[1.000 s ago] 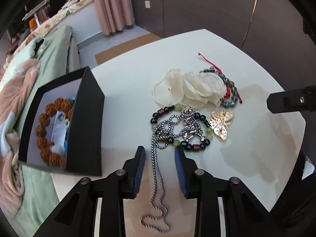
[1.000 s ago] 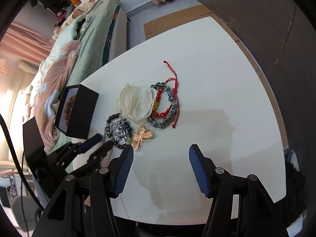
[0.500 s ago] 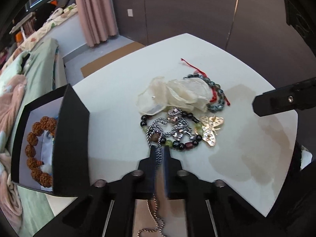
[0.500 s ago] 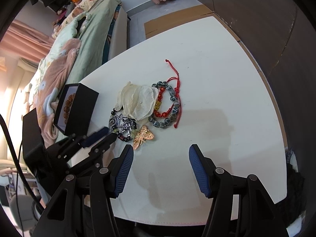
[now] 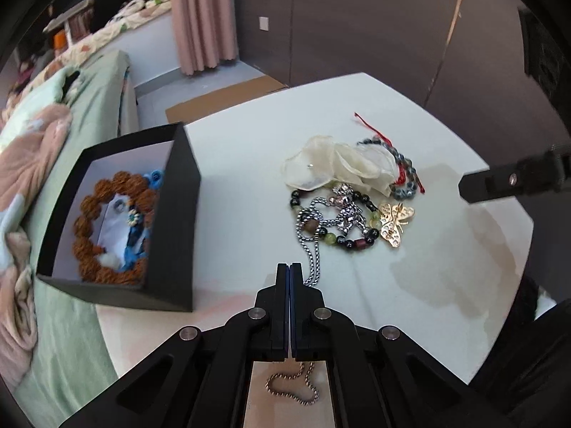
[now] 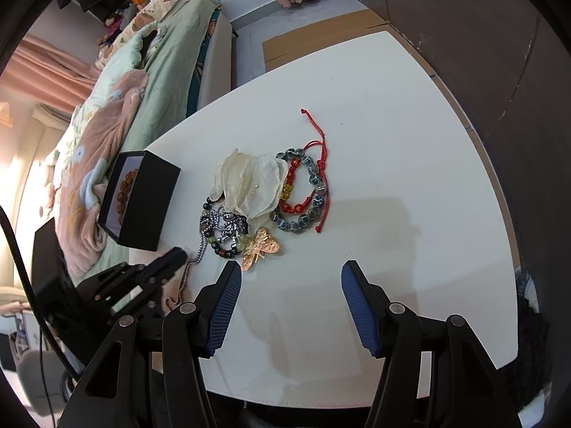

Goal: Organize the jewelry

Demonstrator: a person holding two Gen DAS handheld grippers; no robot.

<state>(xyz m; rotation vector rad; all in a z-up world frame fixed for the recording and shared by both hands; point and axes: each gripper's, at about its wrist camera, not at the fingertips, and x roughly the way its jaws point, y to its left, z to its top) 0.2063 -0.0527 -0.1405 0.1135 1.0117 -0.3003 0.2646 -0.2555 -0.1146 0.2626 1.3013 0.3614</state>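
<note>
Since a second ago the left gripper has clamped shut on the silver chain near the table's front edge; the chain's far end still tangles with the bead bracelet. Step in hand: moving the chain. Next, probably lift it clear toward the black box at the left edge. The right gripper hangs wide, empty.
</note>
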